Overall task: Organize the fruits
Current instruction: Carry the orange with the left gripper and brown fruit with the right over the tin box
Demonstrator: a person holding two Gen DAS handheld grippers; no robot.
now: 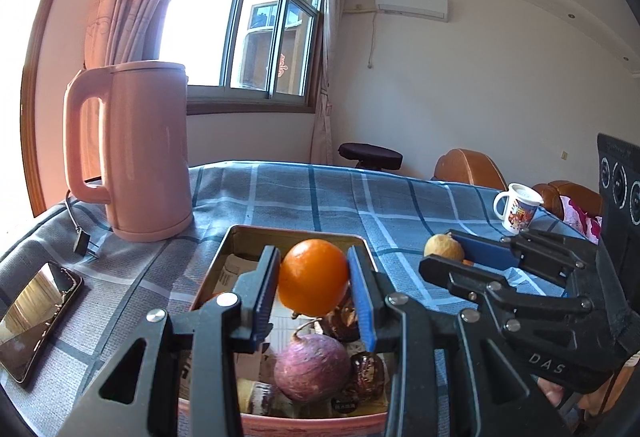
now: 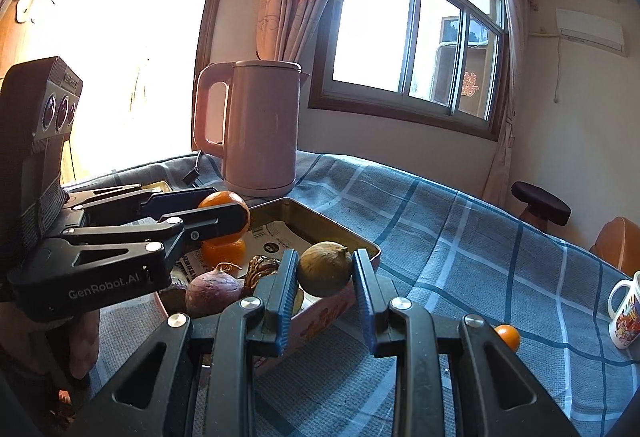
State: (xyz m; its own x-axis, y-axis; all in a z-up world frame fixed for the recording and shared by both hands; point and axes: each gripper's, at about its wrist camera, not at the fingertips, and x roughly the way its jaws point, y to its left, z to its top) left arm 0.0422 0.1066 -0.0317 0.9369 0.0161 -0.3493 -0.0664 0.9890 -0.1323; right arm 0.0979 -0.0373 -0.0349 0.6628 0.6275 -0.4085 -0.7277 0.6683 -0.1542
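Note:
My left gripper (image 1: 314,265) is shut on an orange (image 1: 314,285) and holds it above an open tin box (image 1: 296,229). In the box lie a purple round fruit (image 1: 311,371) and several dark brown wrinkled pieces (image 1: 366,373). My right gripper (image 2: 325,261) is shut on a yellow-brown fruit (image 2: 325,271), held over the box's near right rim (image 2: 332,227). The right wrist view also shows the left gripper (image 2: 226,205) with its orange (image 2: 222,200), and a second orange (image 2: 224,252) lying in the box beneath it. A small orange (image 2: 507,336) sits on the cloth to the right.
A pink kettle (image 1: 140,153) with its cord stands behind the box on the blue checked tablecloth (image 1: 320,197). A phone (image 1: 36,317) lies at the left edge. A printed mug (image 1: 516,207) stands far right. Chairs and a stool sit beyond the table.

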